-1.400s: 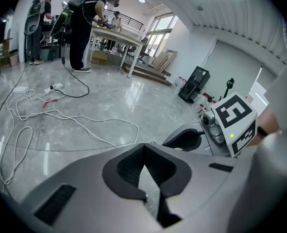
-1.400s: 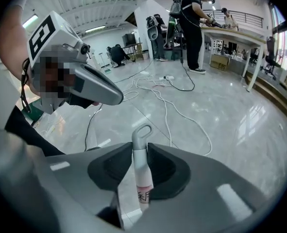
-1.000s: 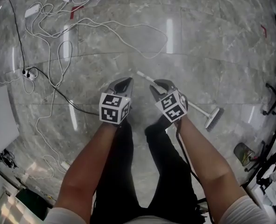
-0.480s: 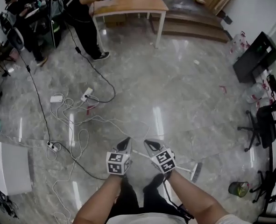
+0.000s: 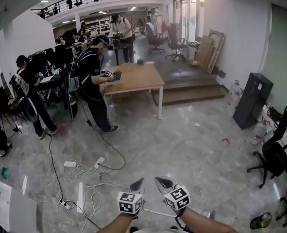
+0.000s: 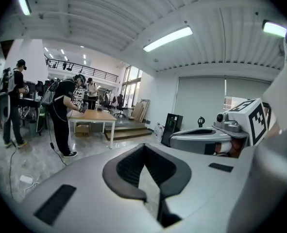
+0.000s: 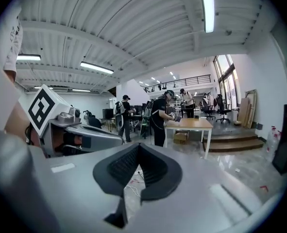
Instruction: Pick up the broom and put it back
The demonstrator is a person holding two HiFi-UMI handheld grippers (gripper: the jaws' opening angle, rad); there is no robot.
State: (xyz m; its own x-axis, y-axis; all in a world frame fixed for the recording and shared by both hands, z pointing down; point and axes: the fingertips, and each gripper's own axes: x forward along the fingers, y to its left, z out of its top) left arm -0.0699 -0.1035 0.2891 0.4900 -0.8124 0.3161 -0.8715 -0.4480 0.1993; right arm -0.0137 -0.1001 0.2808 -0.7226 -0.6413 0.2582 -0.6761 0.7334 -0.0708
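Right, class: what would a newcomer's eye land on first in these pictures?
The left gripper and right gripper sit side by side at the bottom of the head view, both shut and empty. Beyond them a person stands at a wooden table, and white cables sprawl over the grey floor.

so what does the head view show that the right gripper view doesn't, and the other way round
Only the head view: the white-handled broom lying on the grey marble floor, and the black office chair near the right edge. Only the right gripper view: the long ceiling strip light overhead. Both: the light wooden table and the person in black standing at it.
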